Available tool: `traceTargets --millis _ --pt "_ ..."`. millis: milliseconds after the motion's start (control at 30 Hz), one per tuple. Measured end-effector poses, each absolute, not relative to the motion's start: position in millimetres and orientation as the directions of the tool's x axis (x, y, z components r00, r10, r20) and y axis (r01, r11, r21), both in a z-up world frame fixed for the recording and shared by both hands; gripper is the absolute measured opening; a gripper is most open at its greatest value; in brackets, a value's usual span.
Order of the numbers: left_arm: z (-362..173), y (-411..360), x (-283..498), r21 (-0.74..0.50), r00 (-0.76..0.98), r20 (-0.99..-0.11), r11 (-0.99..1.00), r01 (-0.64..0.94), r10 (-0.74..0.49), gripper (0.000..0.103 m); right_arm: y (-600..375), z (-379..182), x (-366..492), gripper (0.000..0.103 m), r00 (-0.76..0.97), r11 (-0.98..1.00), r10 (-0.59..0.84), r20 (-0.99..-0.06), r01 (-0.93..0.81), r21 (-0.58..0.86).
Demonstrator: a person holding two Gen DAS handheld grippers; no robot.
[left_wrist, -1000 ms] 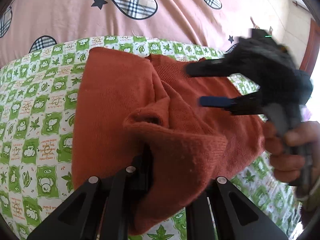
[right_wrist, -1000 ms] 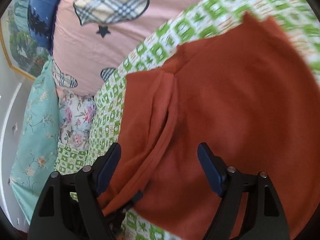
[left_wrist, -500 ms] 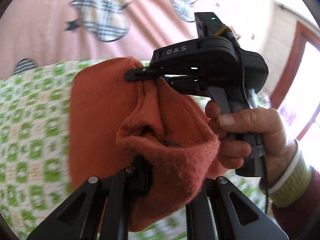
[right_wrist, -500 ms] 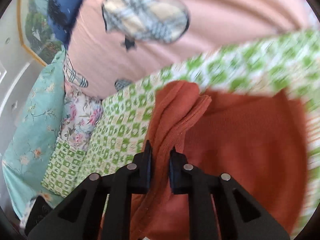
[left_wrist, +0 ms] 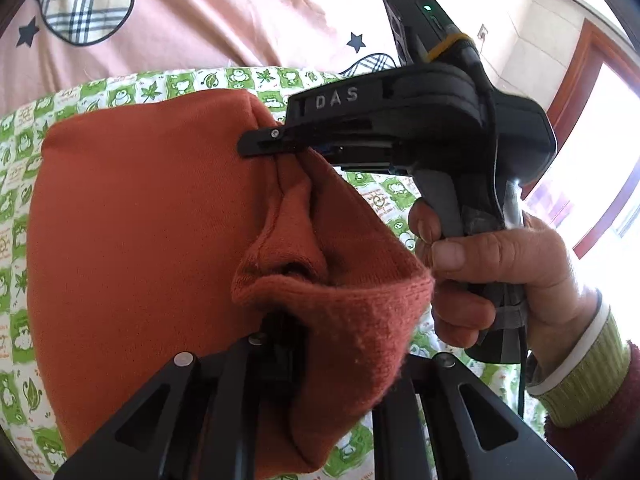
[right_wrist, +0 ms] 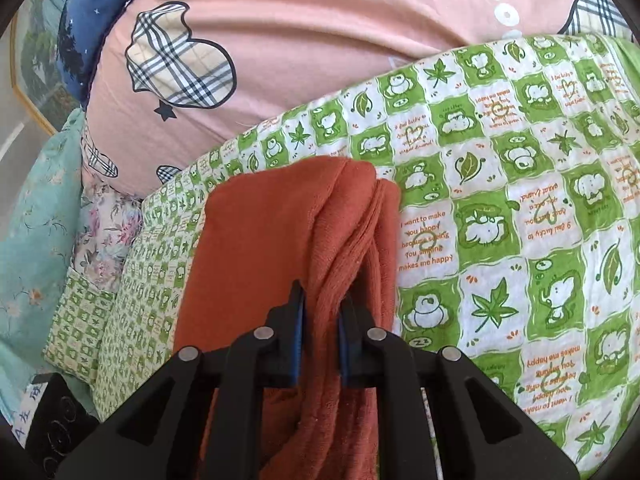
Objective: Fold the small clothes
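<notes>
Knitwear in rust orange, a small sweater [left_wrist: 152, 240], is held up between the two grippers over a green and white checked blanket [right_wrist: 500, 208]. The left gripper [left_wrist: 280, 344] is closed on a bunched fold of the sweater; its jaws are mostly buried in the cloth, which spills over them toward the lens. Ahead of those jaws and a little to their right, the right gripper [left_wrist: 260, 146] is seen from the side, gripped by the right hand [left_wrist: 480, 272], its thin jaws shut on a gathered edge of the same sweater. In the right wrist view the blue-padded jaws are pressed nearly together on several layers of the sweater [right_wrist: 280, 240], which runs away from them and drapes to their left. Beyond the jaws in both views a pink quilt [right_wrist: 320, 40] with plaid patches is seen behind the blanket.
</notes>
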State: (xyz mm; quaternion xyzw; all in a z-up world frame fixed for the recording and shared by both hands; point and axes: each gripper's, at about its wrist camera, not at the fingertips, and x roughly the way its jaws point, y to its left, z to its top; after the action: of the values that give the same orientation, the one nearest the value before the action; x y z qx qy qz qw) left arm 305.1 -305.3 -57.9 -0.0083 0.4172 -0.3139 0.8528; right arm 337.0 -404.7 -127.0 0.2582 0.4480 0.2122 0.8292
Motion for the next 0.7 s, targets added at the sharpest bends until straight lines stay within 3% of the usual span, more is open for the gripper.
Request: traceTargets --millis 133,267,333,400,433,567,700 --pt "-65.8 -306.4 301.3 -0.272 0.439 -0.721 0.802 0.532 -0.536 0.018 -408.4 -139.5 334.7 0.02 0.496 0.773 0.584 -0.642 -0.101 0.626" --pt "-62.0 -293.8 286.6 -0.309 0.395 -0.718 0.771 0.556 -0.573 0.036 -417.1 -138.5 319.2 0.029 0.523 0.757 0.581 -0.624 -0.064 0.651" --pt "-57.5 -282.9 278.5 -0.33 0.377 -0.713 0.757 0.564 -0.591 0.046 -423.2 -133.8 307.1 0.05 0.55 0.768 0.552 -0.628 -0.04 0.639" --pt "-50.5 -265.2 267.4 -0.341 0.378 -0.704 0.753 0.563 -0.602 0.064 -428.1 -130.8 297.0 0.061 0.571 0.767 0.538 -0.62 -0.026 0.641" --pt "-46.1 -256.0 264.4 -0.343 0.387 -0.7 0.758 0.554 -0.6 0.067 -430.2 -130.3 291.2 0.064 0.577 0.757 0.545 -0.608 -0.026 0.653" --pt "-34.7 -208.7 269.3 -0.363 0.442 -0.685 0.797 0.482 -0.579 0.082 -429.4 -135.0 282.1 0.068 0.555 0.735 0.575 -0.601 -0.027 0.678" --pt "-42.0 -166.2 304.9 -0.39 0.466 -0.707 0.843 0.371 -0.533 0.084 -422.9 -144.3 283.4 0.068 0.52 0.741 0.582 -0.625 -0.024 0.671"
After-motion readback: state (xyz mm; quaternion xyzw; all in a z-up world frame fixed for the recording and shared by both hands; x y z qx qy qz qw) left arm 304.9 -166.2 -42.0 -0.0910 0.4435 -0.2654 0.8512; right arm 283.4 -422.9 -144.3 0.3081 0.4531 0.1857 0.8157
